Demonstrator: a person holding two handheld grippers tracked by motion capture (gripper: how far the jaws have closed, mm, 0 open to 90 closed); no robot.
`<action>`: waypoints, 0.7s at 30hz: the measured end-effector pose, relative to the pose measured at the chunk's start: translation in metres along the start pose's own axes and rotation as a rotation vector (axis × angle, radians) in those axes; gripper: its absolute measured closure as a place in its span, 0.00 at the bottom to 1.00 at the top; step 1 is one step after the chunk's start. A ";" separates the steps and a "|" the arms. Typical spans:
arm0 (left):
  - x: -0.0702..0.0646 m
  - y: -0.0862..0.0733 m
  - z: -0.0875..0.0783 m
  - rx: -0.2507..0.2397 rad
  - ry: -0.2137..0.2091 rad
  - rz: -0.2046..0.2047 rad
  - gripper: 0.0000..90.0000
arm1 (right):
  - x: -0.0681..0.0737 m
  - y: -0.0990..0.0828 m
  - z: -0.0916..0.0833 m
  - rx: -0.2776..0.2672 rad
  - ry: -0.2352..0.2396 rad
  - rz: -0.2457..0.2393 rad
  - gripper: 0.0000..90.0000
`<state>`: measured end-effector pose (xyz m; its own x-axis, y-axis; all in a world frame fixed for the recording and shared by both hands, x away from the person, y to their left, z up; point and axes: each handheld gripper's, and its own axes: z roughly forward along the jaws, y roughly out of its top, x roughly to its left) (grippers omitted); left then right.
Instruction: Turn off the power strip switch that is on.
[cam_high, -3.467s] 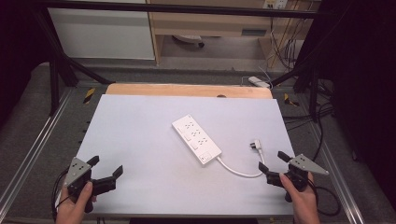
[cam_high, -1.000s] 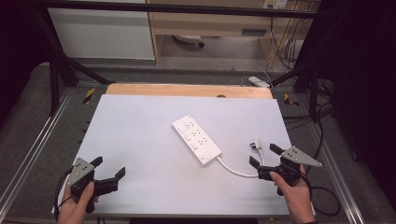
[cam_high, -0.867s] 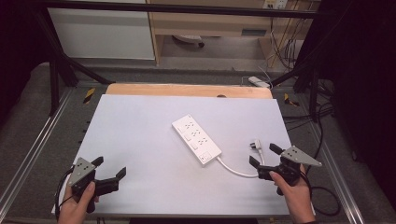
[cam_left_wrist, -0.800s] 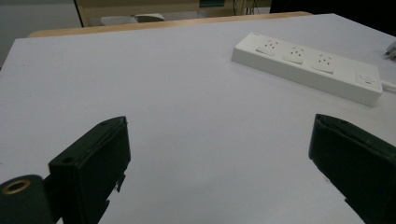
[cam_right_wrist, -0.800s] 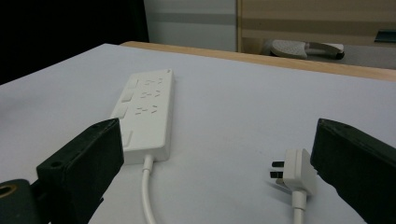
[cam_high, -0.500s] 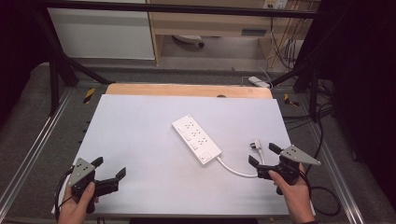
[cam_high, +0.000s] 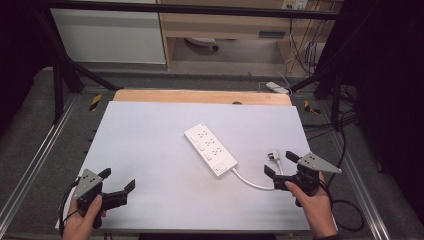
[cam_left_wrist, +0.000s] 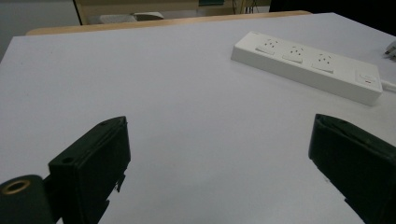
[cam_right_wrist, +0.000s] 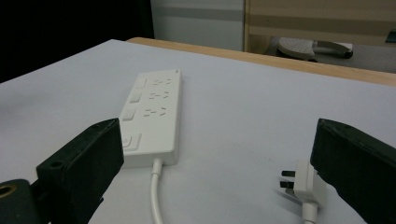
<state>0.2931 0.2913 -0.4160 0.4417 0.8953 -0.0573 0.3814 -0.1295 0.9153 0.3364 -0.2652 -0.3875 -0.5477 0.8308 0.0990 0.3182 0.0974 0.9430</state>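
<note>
Right gripper (cam_high: 281, 165), jaws wide, sits nearest the plug (cam_high: 272, 154), which lies just ahead beside the cord (cam_high: 250, 181).

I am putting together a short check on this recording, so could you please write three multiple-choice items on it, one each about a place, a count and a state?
1. Where does the plug lie?
A. On the table beside the right gripper
B. Pushed into the power strip
C. Beside the left gripper

2. How many socket groups does the power strip have?
A. One
B. Three
C. Six

3. How do the right gripper's jaws stand?
A. Shut on the cable
B. Shut on the plug
C. Open, holding nothing

Key: 1 A, the plug lies loose on the table by the right jaw. 2 B, three groups sit in a row. 3 C, the jaws stand wide apart.
</note>
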 end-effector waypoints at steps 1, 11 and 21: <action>0.000 0.000 0.000 -0.002 0.000 -0.003 0.06 | 0.000 0.002 0.000 -0.003 0.001 -0.002 0.03; 0.000 0.000 0.001 0.006 -0.001 0.004 0.06 | 0.008 0.025 0.021 0.023 0.031 -0.024 0.03; 0.000 0.000 0.001 0.010 -0.008 0.003 0.06 | 0.025 0.047 0.047 0.036 0.053 -0.049 0.06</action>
<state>0.2938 0.2906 -0.4168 0.4495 0.8914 -0.0584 0.3885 -0.1361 0.9113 0.3743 -0.2140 -0.3561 -0.6033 0.7944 0.0703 0.3168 0.1579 0.9353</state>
